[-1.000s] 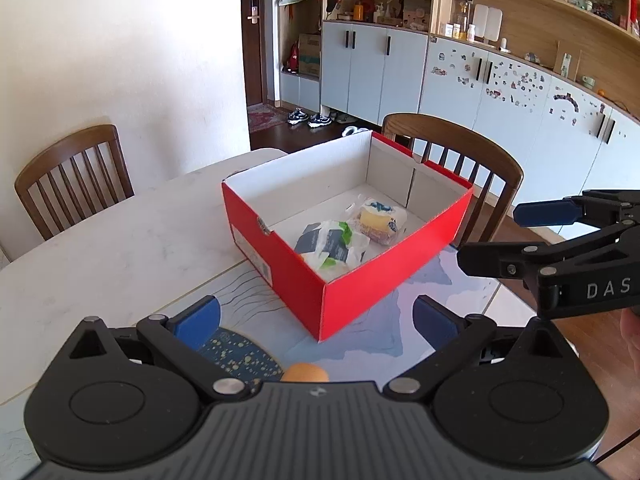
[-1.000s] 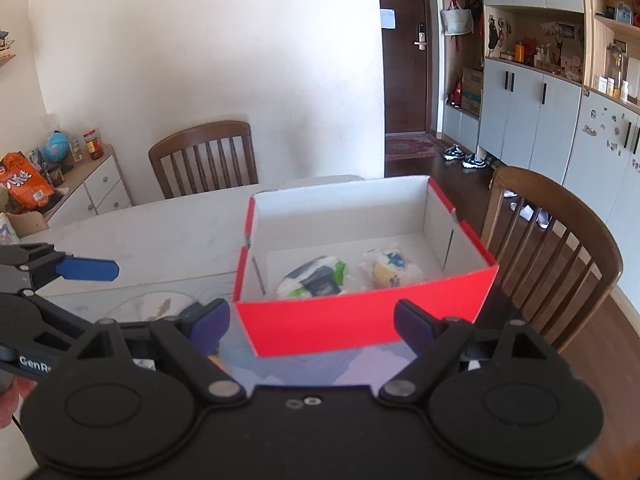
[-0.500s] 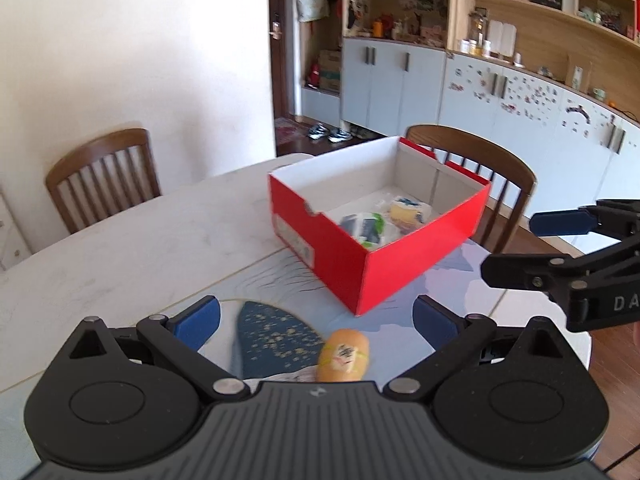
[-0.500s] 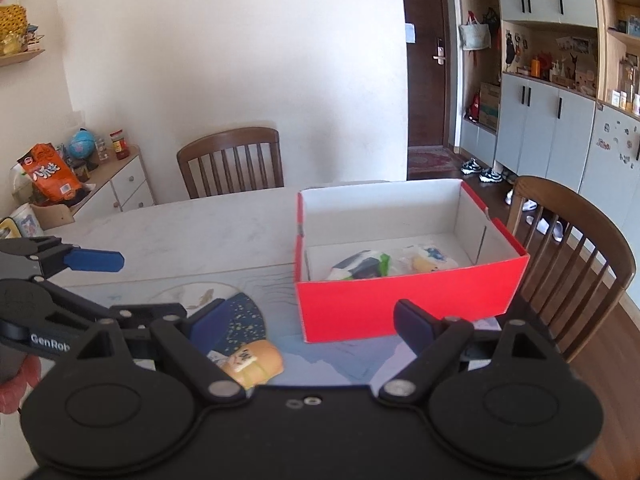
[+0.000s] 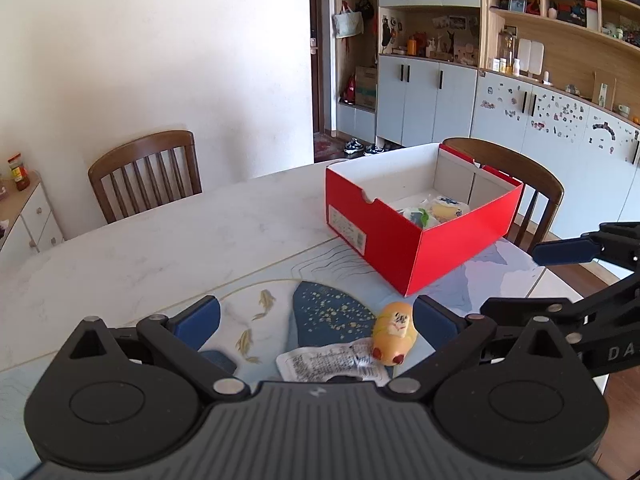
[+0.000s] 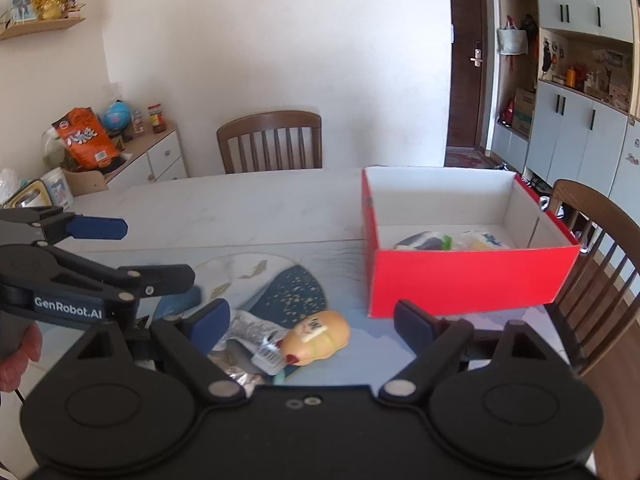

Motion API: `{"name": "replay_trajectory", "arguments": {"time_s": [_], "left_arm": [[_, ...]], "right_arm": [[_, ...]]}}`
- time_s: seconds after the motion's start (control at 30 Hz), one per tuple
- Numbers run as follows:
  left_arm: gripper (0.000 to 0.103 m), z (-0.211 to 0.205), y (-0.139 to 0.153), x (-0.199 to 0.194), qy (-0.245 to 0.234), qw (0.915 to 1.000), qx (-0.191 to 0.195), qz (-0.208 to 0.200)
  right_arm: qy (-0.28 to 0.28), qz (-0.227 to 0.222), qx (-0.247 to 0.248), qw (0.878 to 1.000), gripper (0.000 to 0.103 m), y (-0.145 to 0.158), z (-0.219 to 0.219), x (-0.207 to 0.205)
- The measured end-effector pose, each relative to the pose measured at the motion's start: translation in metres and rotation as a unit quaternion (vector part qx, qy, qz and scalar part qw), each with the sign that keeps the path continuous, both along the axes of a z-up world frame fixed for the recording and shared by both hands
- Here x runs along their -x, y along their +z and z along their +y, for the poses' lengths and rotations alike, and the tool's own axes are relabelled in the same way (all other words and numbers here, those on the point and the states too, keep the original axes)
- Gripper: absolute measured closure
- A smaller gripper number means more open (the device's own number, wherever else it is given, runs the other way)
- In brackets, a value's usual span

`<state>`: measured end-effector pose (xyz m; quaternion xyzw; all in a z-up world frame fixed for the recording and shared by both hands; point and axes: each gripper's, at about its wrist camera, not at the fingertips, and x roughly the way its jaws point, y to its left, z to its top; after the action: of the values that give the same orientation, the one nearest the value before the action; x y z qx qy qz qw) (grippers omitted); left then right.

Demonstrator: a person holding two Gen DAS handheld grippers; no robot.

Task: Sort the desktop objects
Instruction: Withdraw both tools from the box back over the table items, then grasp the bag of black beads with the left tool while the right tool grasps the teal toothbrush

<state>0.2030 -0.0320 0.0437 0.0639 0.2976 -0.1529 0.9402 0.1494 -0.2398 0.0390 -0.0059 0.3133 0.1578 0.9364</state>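
My left tongs (image 5: 316,318) are spread wide and empty; a yellow snack packet (image 5: 394,333) lies on the surface (image 5: 168,248) just inside their right finger, touching a white wrapper (image 5: 324,362). My right tongs (image 6: 312,320) gape wide too, the packet between their fingers. The red box (image 6: 468,280) sits beyond, holding wrapped snacks (image 5: 436,210).

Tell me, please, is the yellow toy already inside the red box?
No, the yellow toy lies on the table mat, outside the red box.
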Motion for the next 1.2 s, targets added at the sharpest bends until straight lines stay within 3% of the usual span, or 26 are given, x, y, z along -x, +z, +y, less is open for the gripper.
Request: {"name": "replay_trajectory", "arguments": {"time_s": [0.3,0.5,0.93,1.2], "left_arm": [[0.000,0.030,-0.013,0.017,0.015,0.9999,-0.001,0.004],[0.000,0.041,-0.027,0.031,0.008,0.9999,-0.001,0.009],[0.000,0.060,-0.070,0.050,0.015,0.9983,0.003,0.055],[0.001,0.052,-0.101,0.059,0.003,0.9964,-0.029,0.079]], "right_arm": [[0.015,0.014,0.001,1.000,0.014,-0.016,0.020,0.003],[0.026,0.016,0.027,0.999,0.014,-0.032,0.033,0.004],[0.029,0.046,0.042,0.998,0.015,-0.062,0.044,0.005],[0.032,0.055,0.062,0.996,0.015,-0.081,0.046,0.006]]}}
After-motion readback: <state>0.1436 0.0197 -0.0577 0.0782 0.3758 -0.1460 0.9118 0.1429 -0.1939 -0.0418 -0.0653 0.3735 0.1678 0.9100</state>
